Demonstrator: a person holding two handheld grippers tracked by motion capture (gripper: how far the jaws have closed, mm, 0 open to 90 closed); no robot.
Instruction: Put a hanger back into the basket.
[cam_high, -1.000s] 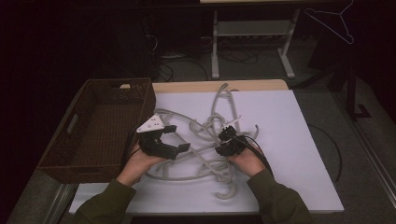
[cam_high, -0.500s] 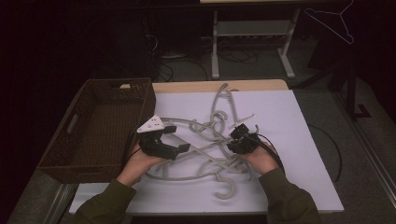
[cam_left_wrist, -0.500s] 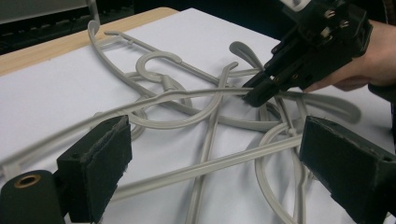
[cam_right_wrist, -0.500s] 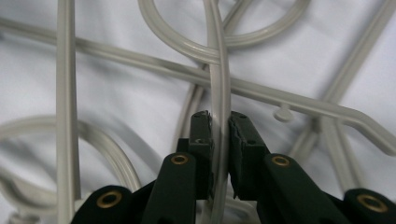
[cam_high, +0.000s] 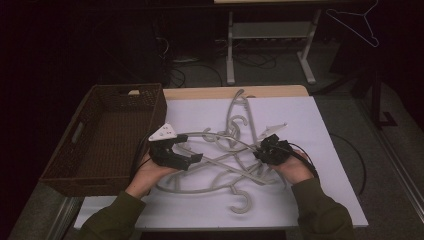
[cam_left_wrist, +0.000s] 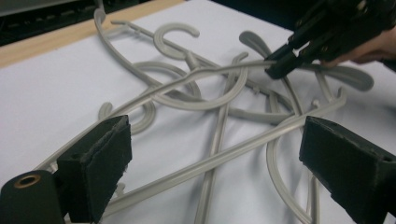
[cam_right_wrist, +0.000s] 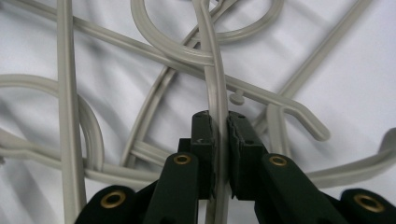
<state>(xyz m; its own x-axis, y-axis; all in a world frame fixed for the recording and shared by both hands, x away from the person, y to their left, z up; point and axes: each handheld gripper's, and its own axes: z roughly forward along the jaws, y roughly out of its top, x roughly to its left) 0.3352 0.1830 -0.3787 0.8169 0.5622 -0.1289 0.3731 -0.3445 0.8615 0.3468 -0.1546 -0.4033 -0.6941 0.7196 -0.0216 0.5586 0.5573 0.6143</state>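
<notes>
While the right gripper (cam_right_wrist: 218, 140) pinches one hanger arm (cam_right_wrist: 212, 79), draw it rightward slowly from the tangled hangers (cam_high: 220, 150); left gripper (cam_left_wrist: 215, 154) stays wide.

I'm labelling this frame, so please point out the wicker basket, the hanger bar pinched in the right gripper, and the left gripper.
wicker basket (cam_high: 64, 159), high view, left wall.
hanger bar (cam_right_wrist: 216, 88), right gripper view, bar above the jaws.
left gripper (cam_left_wrist: 215, 156), left gripper view, midway between its open jaws.
</notes>
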